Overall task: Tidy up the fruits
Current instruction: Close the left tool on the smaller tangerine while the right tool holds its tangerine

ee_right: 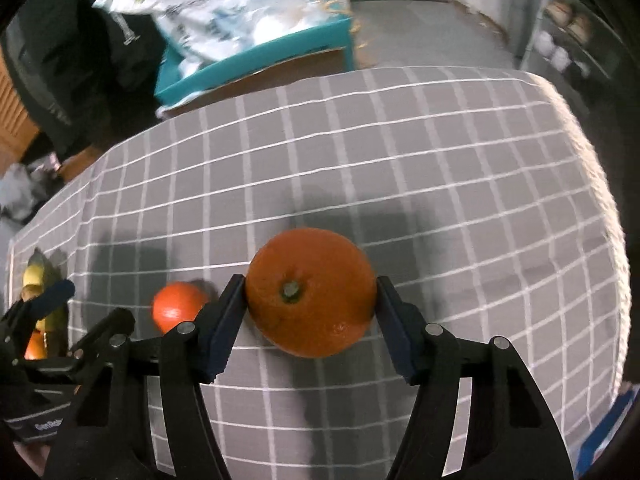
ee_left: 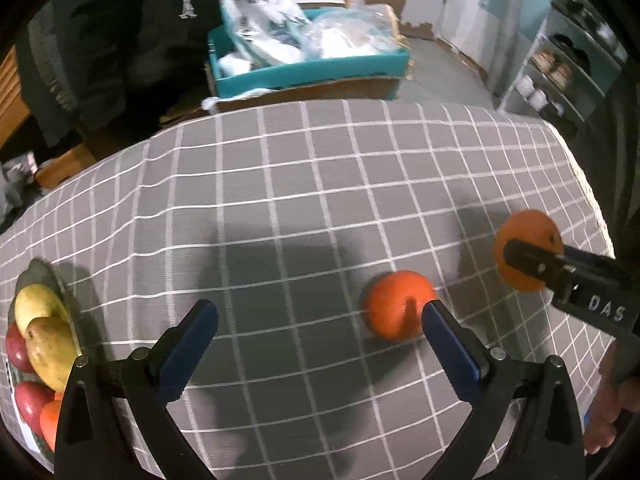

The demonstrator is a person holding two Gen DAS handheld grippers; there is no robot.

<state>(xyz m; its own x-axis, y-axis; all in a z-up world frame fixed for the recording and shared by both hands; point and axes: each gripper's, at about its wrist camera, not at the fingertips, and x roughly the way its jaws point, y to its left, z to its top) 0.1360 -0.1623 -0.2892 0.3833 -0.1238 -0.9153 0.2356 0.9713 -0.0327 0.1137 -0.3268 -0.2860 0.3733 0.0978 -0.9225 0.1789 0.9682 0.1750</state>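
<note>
the right gripper (ee_right: 311,294) clamps a large orange (ee_right: 311,292) between its dark blue pads, stem end facing the camera, on the grey checked tablecloth (ee_right: 440,168), to the right of the fruit plate (ee_left: 38,276) at the cloth's left edge. the left gripper (ee_left: 320,316) hangs with jaws wide apart and nothing between them, its right finger just in front of a smaller orange (ee_left: 400,304) that sits between the plate and the held fruit. the orange is round, glossy and dimpled, with a green stem button; the pads meet it at its widest part. the next move likely wants a steady lift and a level carry toward the plate, already crowded with mangoes (ee_left: 50,344) and red fruit (ee_left: 18,346), then a low release so nothing rolls.
</note>
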